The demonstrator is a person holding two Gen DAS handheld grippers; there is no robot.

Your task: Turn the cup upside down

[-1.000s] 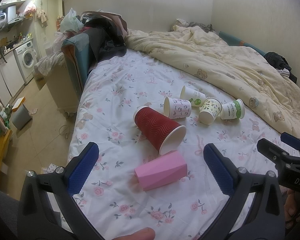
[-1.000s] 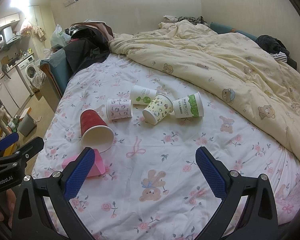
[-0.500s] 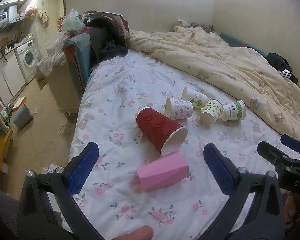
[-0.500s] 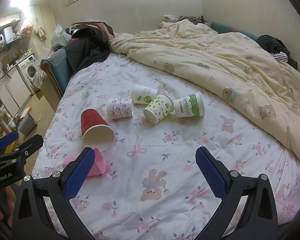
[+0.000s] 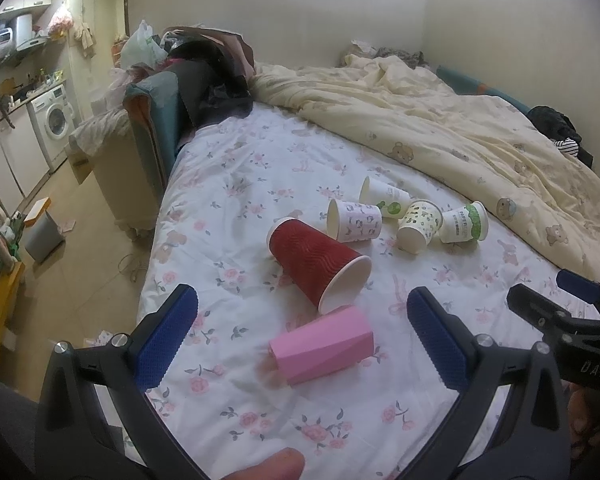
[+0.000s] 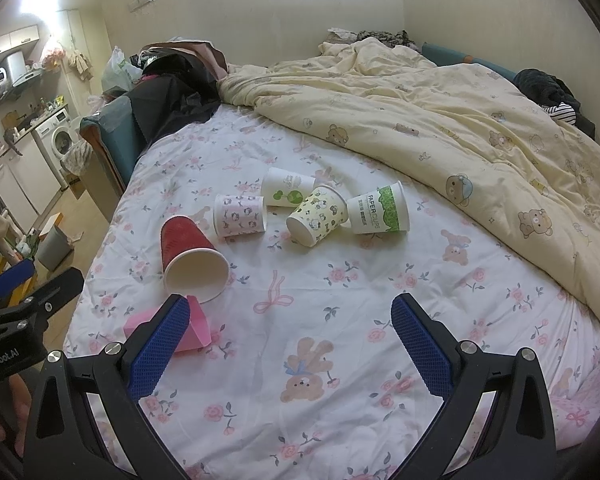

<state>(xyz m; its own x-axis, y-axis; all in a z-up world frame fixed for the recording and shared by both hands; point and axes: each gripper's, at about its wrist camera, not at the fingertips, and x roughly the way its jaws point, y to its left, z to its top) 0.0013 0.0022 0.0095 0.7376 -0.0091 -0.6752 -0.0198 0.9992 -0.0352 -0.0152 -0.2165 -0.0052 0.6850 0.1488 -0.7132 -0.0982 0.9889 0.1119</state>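
On the bed (image 5: 228, 184), six cups lie tipped over, all looking empty. The red cup (image 5: 316, 264), biggest, is thin paper, likely light and easily crushed; take it gently across its ribbed middle. The pink cup (image 5: 324, 344) sits between the left tongs (image 5: 300, 336). Both left and right tongs (image 6: 288, 340) are spread, holding nothing.

Left tool (image 5: 302, 334) and right tool (image 6: 290, 338), black frames, blue ribbed pads (image 5: 165, 344), silver screws, bare fingertip skin.
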